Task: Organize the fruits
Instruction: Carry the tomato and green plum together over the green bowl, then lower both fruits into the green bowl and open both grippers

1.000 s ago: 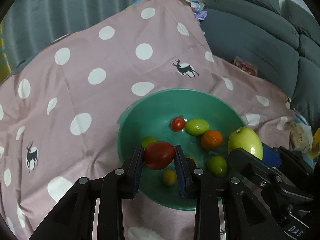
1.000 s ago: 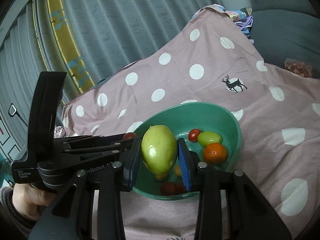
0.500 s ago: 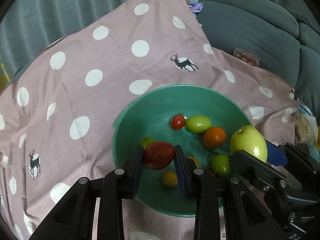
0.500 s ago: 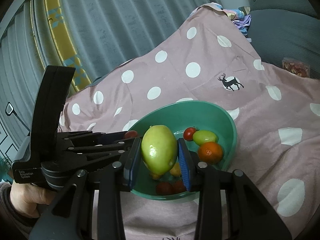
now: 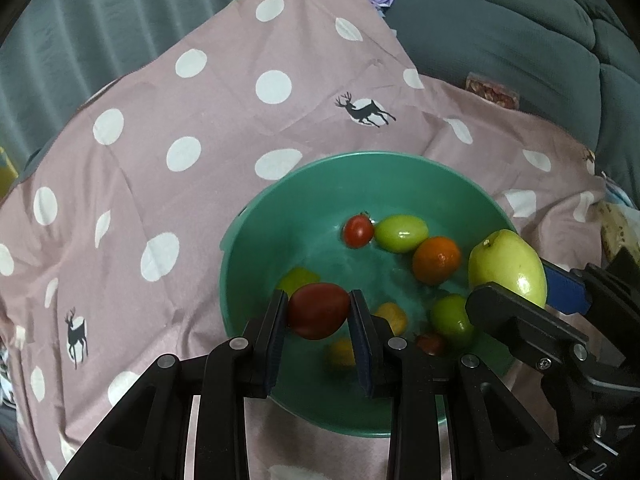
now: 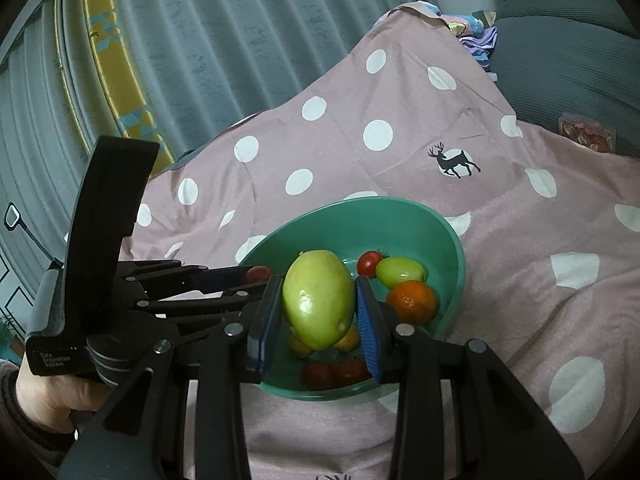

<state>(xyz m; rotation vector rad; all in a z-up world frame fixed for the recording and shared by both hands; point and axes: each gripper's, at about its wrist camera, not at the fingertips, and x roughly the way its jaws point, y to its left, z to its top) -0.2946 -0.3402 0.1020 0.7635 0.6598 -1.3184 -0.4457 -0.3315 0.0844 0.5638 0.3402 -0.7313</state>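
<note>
My left gripper (image 5: 319, 312) is shut on a dark red tomato (image 5: 318, 310) and holds it over the near part of the green bowl (image 5: 304, 184). My right gripper (image 6: 318, 304) is shut on a large yellow-green fruit (image 6: 318, 300) above the bowl (image 6: 400, 220); the same fruit shows in the left wrist view (image 5: 506, 270) at the bowl's right rim. Inside the bowl lie a small red tomato (image 5: 358, 231), a green tomato (image 5: 401, 233), an orange (image 5: 436, 260), and several small yellow, green and red fruits.
The bowl sits on a pink polka-dot cloth (image 5: 180, 128) with deer prints. A grey sofa (image 5: 520, 40) stands at the back right with a snack packet (image 5: 492, 90) on it. Grey curtains (image 6: 200, 40) hang behind.
Both grippers have moved slightly forward over the bowl, each keeping its fruit. The fruits in the bowl have not moved.
</note>
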